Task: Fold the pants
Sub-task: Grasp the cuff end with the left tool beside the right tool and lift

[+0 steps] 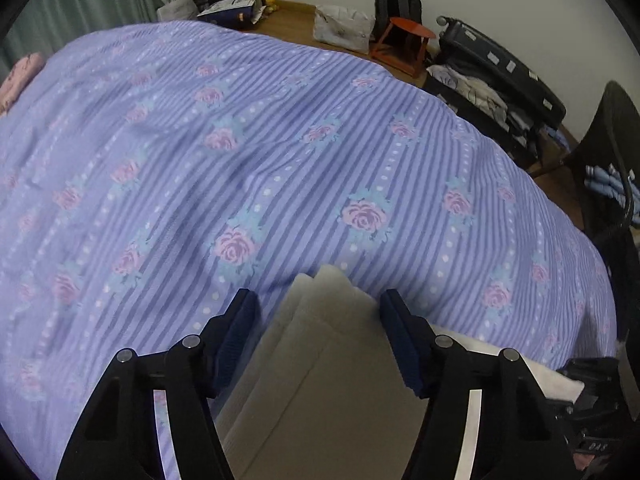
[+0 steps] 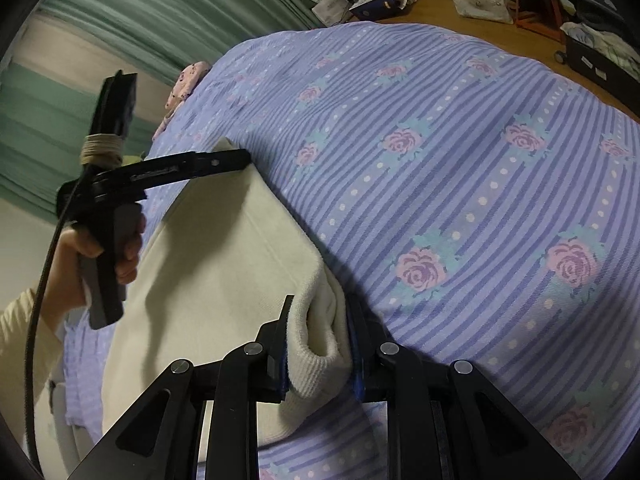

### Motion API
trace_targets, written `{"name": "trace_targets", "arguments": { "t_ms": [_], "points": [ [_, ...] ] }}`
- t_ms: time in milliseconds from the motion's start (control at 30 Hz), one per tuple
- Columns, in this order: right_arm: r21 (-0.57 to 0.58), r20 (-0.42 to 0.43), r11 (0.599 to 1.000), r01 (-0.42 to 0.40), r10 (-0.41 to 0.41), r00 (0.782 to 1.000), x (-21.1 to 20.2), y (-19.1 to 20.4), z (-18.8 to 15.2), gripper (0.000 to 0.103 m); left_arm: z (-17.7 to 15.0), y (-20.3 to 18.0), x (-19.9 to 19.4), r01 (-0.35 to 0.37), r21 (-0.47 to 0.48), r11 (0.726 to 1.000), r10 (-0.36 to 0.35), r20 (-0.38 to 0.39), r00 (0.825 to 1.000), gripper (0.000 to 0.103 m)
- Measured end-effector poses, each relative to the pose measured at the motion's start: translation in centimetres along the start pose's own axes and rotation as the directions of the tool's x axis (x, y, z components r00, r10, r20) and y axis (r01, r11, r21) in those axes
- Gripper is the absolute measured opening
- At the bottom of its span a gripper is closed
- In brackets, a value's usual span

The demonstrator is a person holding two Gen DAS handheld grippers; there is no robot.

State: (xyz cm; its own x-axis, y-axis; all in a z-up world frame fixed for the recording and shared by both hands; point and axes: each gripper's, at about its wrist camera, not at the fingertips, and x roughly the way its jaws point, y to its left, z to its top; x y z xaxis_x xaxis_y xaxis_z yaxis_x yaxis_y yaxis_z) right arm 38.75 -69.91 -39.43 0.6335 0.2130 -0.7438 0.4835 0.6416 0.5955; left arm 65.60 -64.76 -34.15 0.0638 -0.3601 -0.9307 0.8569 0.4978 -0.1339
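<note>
In the right wrist view a hand [image 2: 120,252] at 9 o'clock wraps its fingers round the pistol grip of the left gripper [image 1: 318,300], wrist bent down, a cream sleeve [image 2: 16,320] running off toward 8 o'clock and a black cable [image 2: 40,292] hanging beside it. That gripper reaches across to the far corner of the cream pants [image 2: 224,248], which lie folded in a long band on the striped, rose-printed bedspread [image 2: 460,168], stretching from 11 o'clock down to 6 o'clock of that view. From its own camera the left gripper's blue pads [image 1: 396,328] stand apart on either side of the stacked cloth edges at 6 o'clock; the right-hand pad looks to be against the cloth edge while the left-hand one is clear of it, so the jaws do not clamp the cloth. The right gripper [image 2: 320,344] points steeply down at 6 o'clock and is clamped on the ribbed cuff of the pants, the fabric bunched up between its pads. A few pale letters show on a black part [image 1: 596,446] at 4 o'clock in the left wrist view, too blurred to read. Print on the box [image 1: 236,4] at 12 o'clock is likewise illegible.
</note>
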Motion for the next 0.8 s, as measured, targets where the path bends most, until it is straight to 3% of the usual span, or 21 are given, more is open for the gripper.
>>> {"name": "trace_targets", "arguments": {
  "t_ms": [67, 133, 233, 467, 800],
  "points": [
    [0.000, 0.000, 1.000, -0.001, 0.001, 1.000, 0.2, 0.0, 0.0, 0.021, -0.1, 0.2, 0.1, 0.009, -0.044, 0.999, -0.009, 0.010, 1.000, 0.055],
    [-0.009, 0.000, 1.000, -0.003, 0.003, 1.000, 0.2, 0.0, 0.0, 0.021, 0.0, 0.0, -0.5, 0.022, -0.057, 0.998, -0.021, 0.015, 1.000, 0.035],
    [-0.019, -0.012, 1.000, 0.001, -0.001, 1.000, -0.3, 0.3, 0.1, 0.021, 0.3, -0.1, -1.8, 0.024, -0.058, 0.998, -0.023, 0.017, 1.000, 0.023],
    [-0.110, 0.032, 0.994, -0.009, 0.013, 0.999, -5.1, 4.6, 1.0, 0.020, 0.3, -0.7, -9.1, 0.032, -0.090, 0.995, -0.019, 0.143, 0.990, 0.019],
    [-0.302, 0.100, 0.953, -0.032, 0.065, 0.993, -13.5, 14.3, 0.3, 0.019, -2.5, -0.4, -23.2, 0.005, -0.152, 0.988, 0.045, 0.323, 0.945, 0.018]
  ]
}}
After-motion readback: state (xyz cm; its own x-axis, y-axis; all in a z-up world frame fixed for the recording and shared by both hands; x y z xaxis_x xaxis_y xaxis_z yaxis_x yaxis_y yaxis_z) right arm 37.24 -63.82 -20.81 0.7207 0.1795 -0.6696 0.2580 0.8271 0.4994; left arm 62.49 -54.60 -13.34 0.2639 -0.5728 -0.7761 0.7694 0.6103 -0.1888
